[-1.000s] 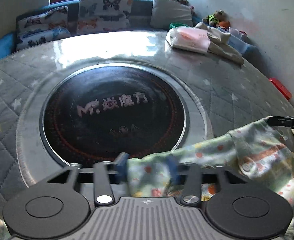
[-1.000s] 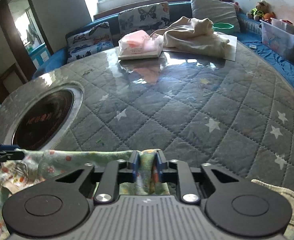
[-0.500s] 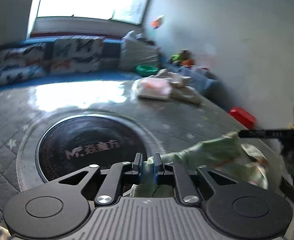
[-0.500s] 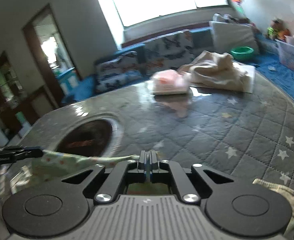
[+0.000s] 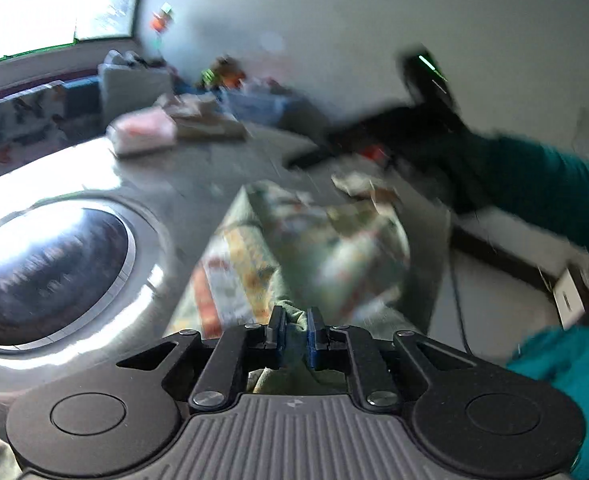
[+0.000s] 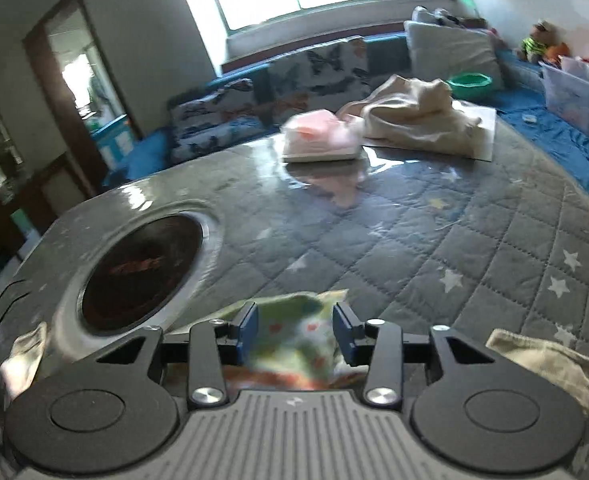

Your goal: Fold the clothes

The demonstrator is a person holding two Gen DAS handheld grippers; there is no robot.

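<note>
A green garment with a small colourful print [image 5: 294,240] lies bunched on the quilted grey table [image 6: 414,240]. My left gripper [image 5: 293,332] is shut on a fold of this printed garment, and the cloth runs forward from its blue pads. In the right wrist view the same printed garment [image 6: 294,332] lies between the fingers of my right gripper [image 6: 294,332], whose jaws are opening, the pads standing apart from the cloth. The right gripper appears blurred in the left wrist view as a dark shape [image 5: 374,136], held by an arm in a teal sleeve [image 5: 542,184].
A round black hotplate [image 6: 142,268] is set into the table. At the far side lie a folded pink stack [image 6: 322,136] and a cream garment [image 6: 414,112]. A folded beige cloth [image 6: 542,364] sits at the near right. A sofa with butterfly cushions [image 6: 314,68] stands behind.
My left gripper closed on the garment and swung right while rolling. My right gripper, shut on the cloth before, has opened and let it drop between its fingers.
</note>
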